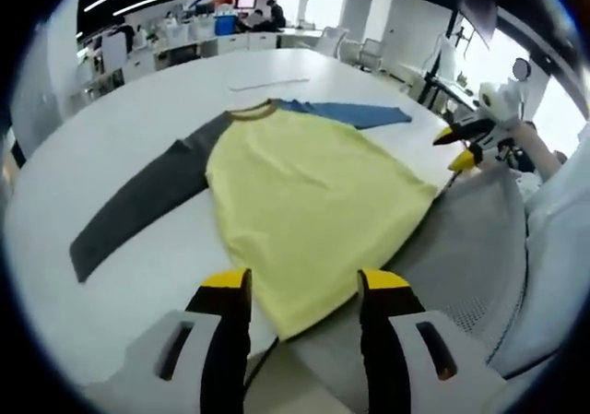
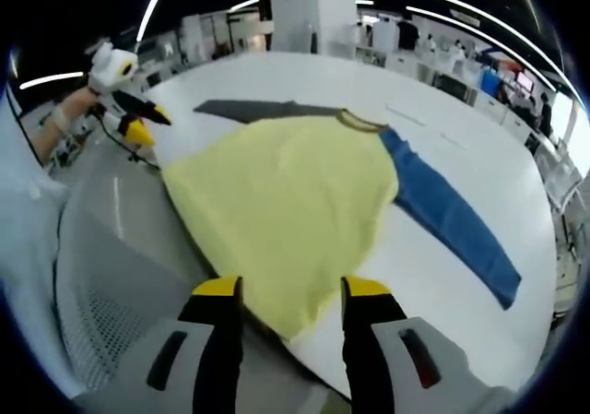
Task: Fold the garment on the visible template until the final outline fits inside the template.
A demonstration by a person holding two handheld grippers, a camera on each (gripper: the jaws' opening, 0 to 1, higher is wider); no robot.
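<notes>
Yellow shirt (image 1: 309, 207) spread flat on white table (image 1: 111, 276), grey and blue sleeves out — both tools (image 1: 304, 294) (image 2: 288, 294) agape, holding nothing

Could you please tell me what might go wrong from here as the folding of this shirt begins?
The yellow long-sleeved shirt has its hem hanging over the white table's edge, so a careless pull may drag it off. The grey sleeve and blue sleeve lie spread far apart, so reaching either could bunch the body.

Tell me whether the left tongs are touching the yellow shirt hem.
Cannot tell. In the left gripper view the open left tongs straddle the shirt hem, but neither contact nor a gap shows plainly.
</notes>
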